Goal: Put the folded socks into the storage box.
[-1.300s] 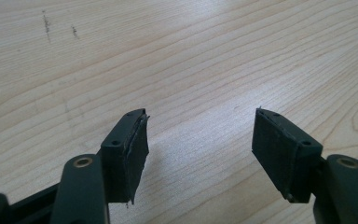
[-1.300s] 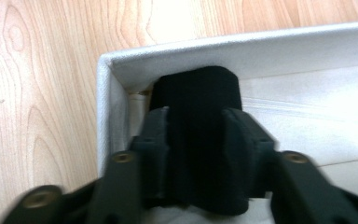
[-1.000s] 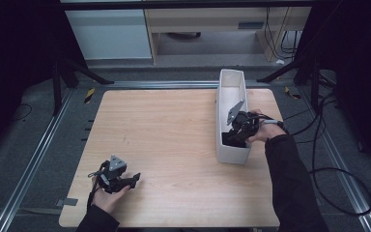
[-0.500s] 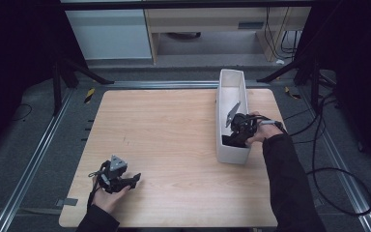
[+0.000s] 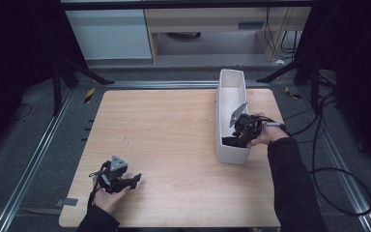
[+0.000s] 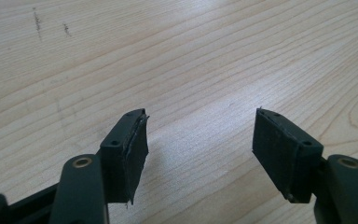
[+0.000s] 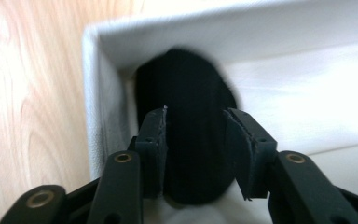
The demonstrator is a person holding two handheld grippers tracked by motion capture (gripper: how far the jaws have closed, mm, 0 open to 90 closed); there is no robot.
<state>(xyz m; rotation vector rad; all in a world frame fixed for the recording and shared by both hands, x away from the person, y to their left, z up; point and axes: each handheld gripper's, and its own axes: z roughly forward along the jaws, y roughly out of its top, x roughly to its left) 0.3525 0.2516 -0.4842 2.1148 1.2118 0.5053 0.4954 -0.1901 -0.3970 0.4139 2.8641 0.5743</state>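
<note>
The right gripper [image 5: 234, 140] reaches into the near end of the white bin [image 5: 222, 108], which stands lengthwise at the right side of the tabletop [image 5: 174, 130]. A black cloth [image 7: 186, 140] lies bunched in the bin's near corner, against the end wall. In the right gripper view the cloth sits between the two jaws, which have just been opening; whether the pads [image 7: 156, 140] now press it cannot be told, since the dark fabric merges with them. Against the frame a second ago, the right hand [image 5: 263, 133] sits at nearly the same spot in the bin, with the gripper tipped a little lower toward the near end wall and the grey plate [image 5: 238, 113] above it hardly shifted.

The left gripper [image 5: 134, 181] rests well apart from the bin, at the near left of the tabletop, where it was a second ago. Its jaws stand wide apart over bare wood, with nothing between them, as the left gripper view shows.
</note>
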